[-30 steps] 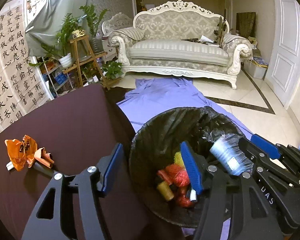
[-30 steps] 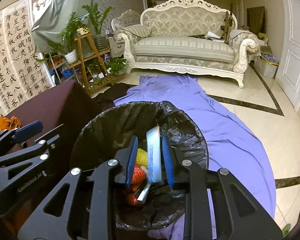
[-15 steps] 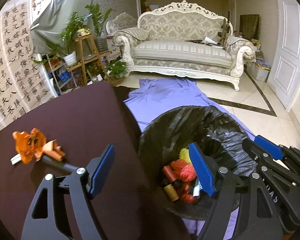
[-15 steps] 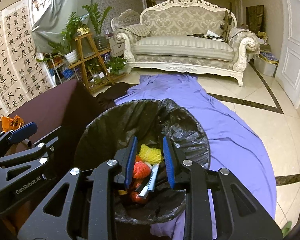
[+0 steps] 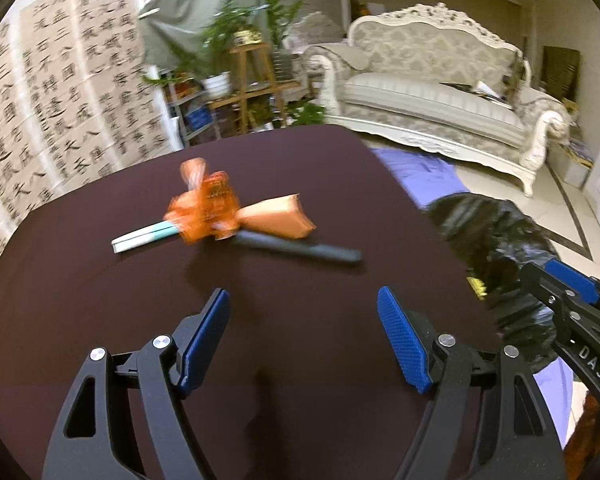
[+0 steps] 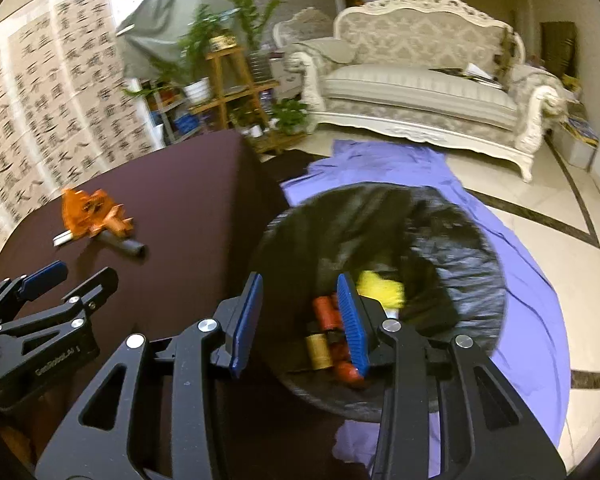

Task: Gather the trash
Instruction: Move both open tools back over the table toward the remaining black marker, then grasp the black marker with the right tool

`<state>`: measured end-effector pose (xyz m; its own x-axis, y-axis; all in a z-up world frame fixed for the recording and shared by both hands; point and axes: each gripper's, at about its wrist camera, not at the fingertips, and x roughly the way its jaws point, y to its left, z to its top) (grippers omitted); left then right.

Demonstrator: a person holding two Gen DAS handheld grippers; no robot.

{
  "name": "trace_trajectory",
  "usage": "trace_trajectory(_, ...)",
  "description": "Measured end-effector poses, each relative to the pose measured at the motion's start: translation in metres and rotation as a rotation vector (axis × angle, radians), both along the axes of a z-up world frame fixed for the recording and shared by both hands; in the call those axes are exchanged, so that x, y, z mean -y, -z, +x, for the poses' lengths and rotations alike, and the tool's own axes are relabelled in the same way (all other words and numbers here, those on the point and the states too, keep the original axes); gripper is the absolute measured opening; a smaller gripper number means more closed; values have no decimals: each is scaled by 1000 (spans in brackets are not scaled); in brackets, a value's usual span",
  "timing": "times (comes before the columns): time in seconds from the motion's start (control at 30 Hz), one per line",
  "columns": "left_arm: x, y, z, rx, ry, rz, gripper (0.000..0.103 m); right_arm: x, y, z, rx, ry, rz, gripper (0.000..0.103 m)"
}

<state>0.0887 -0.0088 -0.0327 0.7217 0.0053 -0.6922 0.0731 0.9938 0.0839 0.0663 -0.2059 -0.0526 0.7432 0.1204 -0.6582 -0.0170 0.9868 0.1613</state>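
Note:
Trash lies on the dark brown table: an orange crumpled wrapper, a tan paper wedge, a white and teal stick and a black pen. My left gripper is open and empty, just short of the pen. The black-lined trash bin stands on the floor at the table's right edge and holds red, yellow and brown trash. My right gripper is open and empty over the bin's near rim. The wrapper pile and the left gripper show in the right wrist view.
A purple cloth lies on the tiled floor under the bin. A white sofa stands at the back, a wooden plant stand behind the table, calligraphy sheets on the left wall.
My right gripper let its flat white piece drop into the bin and opened wider. My left gripper swung left from over the bin to face the trash on the table.

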Motion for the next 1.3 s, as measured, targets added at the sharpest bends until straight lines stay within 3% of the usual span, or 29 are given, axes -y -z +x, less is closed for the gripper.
trace_trajectory(0.3, -49, 4, 3, -15, -108, -6, 74, -63, -12, 11, -8, -168, -39, 38)
trace_trajectory(0.57, -88, 9, -2, -28, -176, -20, 74, -110, -11, 48, -54, -284, -65, 38)
trace_trajectory(0.87, -110, 10, -4, -47, -205, -89, 74, -145, -9, 73, -87, -368, -84, 39)
trace_trajectory(1.03, -113, 9, -4, -46, -195, -108, 74, -155, -5, 57, -119, -444, -95, 39)
trace_trajectory(1.3, -124, 8, -6, -43, -202, -116, 74, -168, -5, 59, -117, -417, -127, 36)
